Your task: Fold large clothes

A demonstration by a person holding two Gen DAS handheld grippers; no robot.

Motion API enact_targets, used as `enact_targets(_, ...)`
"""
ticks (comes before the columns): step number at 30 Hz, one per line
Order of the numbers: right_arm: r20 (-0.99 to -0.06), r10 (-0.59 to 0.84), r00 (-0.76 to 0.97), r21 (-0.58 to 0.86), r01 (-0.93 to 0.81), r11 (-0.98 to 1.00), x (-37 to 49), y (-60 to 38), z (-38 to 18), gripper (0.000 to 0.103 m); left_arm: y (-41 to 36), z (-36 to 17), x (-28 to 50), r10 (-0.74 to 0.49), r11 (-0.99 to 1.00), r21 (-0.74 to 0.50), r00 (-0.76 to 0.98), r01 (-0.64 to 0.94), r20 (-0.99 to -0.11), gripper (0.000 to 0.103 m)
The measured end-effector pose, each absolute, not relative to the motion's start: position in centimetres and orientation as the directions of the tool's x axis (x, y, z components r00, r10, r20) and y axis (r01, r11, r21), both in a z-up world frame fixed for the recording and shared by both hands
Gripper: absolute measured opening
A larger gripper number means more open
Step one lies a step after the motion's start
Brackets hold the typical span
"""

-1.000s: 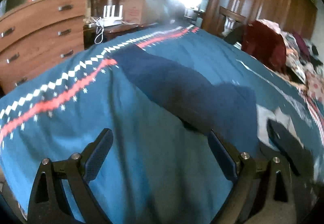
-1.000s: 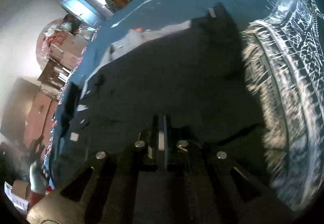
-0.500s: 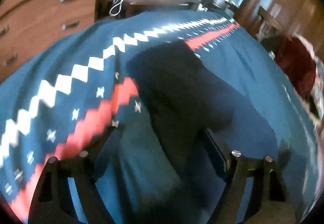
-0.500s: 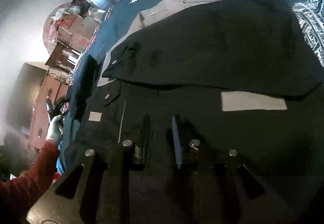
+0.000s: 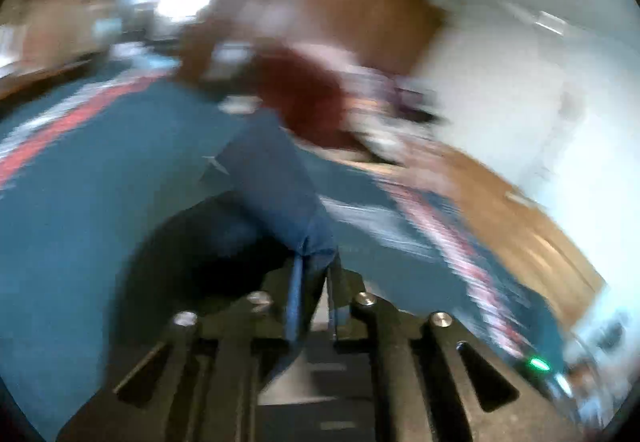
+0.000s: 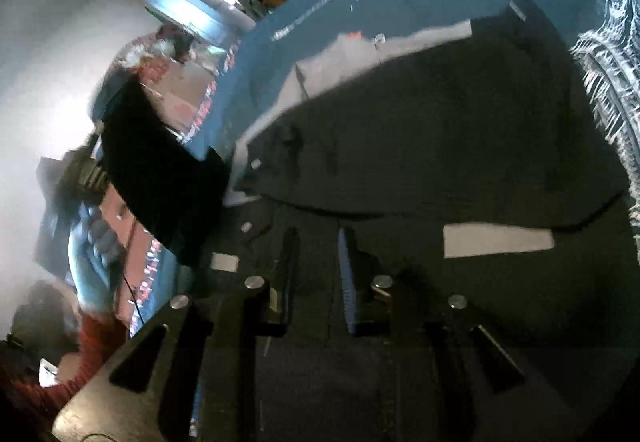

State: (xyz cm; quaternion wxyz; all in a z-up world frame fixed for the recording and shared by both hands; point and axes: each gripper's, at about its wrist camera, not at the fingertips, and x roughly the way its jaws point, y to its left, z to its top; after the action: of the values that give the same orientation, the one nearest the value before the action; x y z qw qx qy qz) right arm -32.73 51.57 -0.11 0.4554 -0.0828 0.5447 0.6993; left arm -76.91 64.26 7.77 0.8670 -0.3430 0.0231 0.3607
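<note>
A: What does the left wrist view show?

B: It is badly blurred. The left gripper (image 5: 314, 270) has its jaws clenched on a bunched fold of dark navy cloth (image 5: 280, 186), which rises from the fingertips toward 11 o'clock. Under it lies the teal blanket (image 5: 80, 202) with a red and white zigzag band at 9 o'clock and another at 4 o'clock. A dark red heap (image 5: 308, 102) sits at 12 o'clock, too smeared to identify.

A: And the right wrist view?

B: The right gripper (image 6: 316, 254) has its jaws released, a clear gap between the fingers, which sit over the dark garment (image 6: 440, 162) spread flat on the blanket. A pale rectangular label (image 6: 498, 240) lies on the cloth at 3 o'clock, and pale lining shows along the upper edge toward 12 o'clock. At 9 o'clock one part of the garment is lifted off the bed, with a blue-gloved hand (image 6: 94, 254) below it and a red sleeve (image 6: 94, 346) at 8 o'clock.
</note>
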Motion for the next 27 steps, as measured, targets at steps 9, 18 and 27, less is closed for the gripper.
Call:
enact_targets(9,-0.615,0.575,-0.539,0.695,-0.715,0.074,-27.2,49.2,-0.9,0.021,56.1,3.5,-70.6,0.401,0.597,-0.641,0.872,-0.482,-0.282,0.055)
enact_targets(18,-0.67,0.46,-0.582,0.688,-0.72,0.092,-28.2,56.9,-5.1,0.021,59.1,-6.1,-84.0,0.617,0.185,-0.698,0.635,-0.691,-0.465,0.054)
enact_targets(27,-0.74,0.381,-0.554,0.609,-0.793,0.03,-31.7,61.4,-6.0,0.022,58.8,-6.0,-83.8,0.655,0.199,-0.657,0.597,-0.727,-0.462,0.054)
